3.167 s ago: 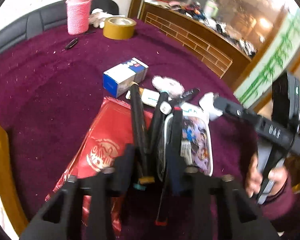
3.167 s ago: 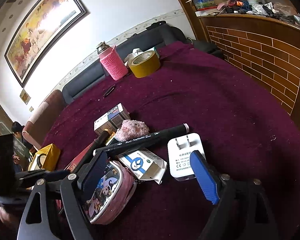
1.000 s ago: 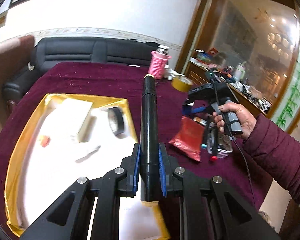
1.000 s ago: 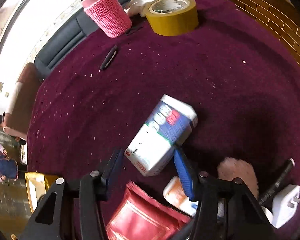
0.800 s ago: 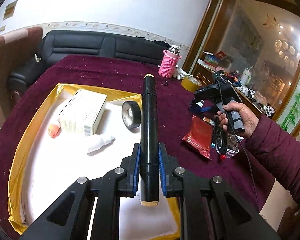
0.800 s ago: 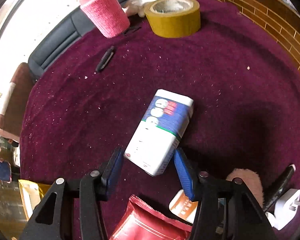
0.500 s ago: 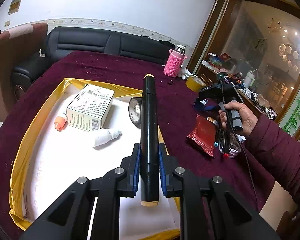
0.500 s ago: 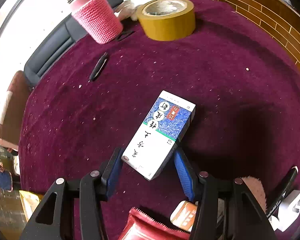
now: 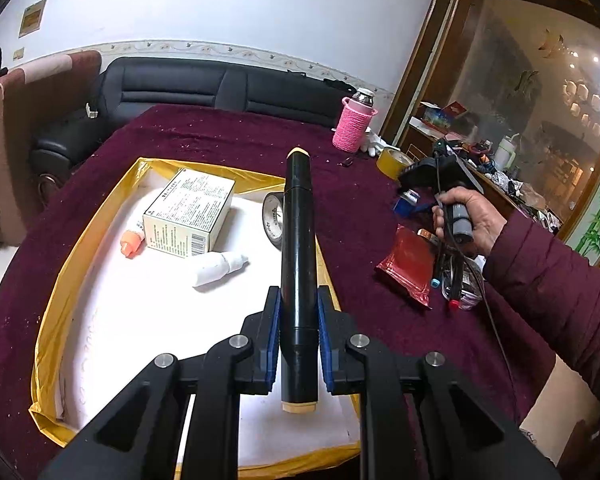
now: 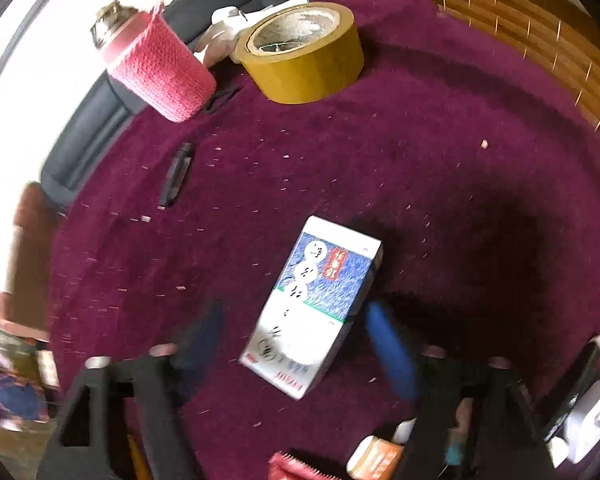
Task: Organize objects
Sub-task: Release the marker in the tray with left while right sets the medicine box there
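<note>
Left wrist view: gold-rimmed tray (image 9: 84,240) filling lower left, printed carton (image 9: 190,212) lying inside, text too small to read. Left gripper (image 9: 299,334) clamping black marker (image 9: 298,264) upright at frame center. Right wrist view alone showing blue-white box (image 10: 318,304), red Chinese label, blurred, lying between spread fingers of right gripper (image 10: 300,344); yellow tape roll (image 10: 304,54) sitting at upper center.

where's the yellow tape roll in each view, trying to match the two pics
Left wrist view: the yellow tape roll is small, right of centre near the table's far edge, just right of the pink knitted bottle.
Right wrist view: the roll is large, top centre, lying flat with its hole up, again right of the bottle.
Shared landmark: the pink knitted bottle, standing beside the roll in both views.
</note>
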Demonstrator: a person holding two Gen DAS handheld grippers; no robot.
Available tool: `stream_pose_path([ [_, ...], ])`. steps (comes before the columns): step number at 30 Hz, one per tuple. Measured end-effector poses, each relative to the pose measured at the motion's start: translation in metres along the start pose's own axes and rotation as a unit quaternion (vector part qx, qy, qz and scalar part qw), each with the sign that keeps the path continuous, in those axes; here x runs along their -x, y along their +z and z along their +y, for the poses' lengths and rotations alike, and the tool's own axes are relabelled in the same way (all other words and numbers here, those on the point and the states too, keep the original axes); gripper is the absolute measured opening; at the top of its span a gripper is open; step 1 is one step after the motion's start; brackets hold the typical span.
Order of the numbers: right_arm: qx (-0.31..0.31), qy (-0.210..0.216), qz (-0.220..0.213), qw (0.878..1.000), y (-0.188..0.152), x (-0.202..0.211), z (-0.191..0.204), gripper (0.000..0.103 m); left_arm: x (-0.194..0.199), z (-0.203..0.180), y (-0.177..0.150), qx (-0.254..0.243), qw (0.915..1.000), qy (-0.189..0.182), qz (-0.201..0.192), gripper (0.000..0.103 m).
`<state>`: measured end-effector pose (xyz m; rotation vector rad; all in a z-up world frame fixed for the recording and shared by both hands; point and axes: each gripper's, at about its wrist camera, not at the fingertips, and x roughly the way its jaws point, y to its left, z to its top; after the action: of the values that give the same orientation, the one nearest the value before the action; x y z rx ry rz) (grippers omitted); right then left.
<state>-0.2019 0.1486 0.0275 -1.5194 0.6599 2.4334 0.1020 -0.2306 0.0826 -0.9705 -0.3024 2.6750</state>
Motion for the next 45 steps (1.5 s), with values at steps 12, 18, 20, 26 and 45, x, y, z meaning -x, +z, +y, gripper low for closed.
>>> stream_pose_path([
  [12, 0.09, 0.123, -0.04, 0.987, -0.039, 0.075, 0.006, 0.037, 0.004, 0.021, -0.005, 0.03, 0.999, 0.031, 0.011, 0.016],
  [18, 0.173, 0.213, -0.005, 0.962, -0.104, 0.113, 0.059, 0.037, -0.007, 0.037, -0.005, 0.051, 0.9957, 0.057, 0.052, 0.016],
  [20, 0.206, 0.231, 0.01, 0.951, -0.127, 0.118, 0.081, 0.037, -0.011, 0.045, -0.004, 0.057, 0.9935, 0.069, 0.07, 0.016],
  [26, 0.292, 0.262, 0.06, 0.918, -0.2, 0.114, 0.142, 0.038, -0.023, 0.076, 0.0, 0.095, 0.9856, 0.085, 0.111, 0.016],
  [45, 0.321, 0.185, 0.073, 0.926, -0.218, 0.048, 0.206, 0.038, -0.068, 0.094, 0.016, 0.138, 0.9804, 0.062, 0.126, 0.05],
])
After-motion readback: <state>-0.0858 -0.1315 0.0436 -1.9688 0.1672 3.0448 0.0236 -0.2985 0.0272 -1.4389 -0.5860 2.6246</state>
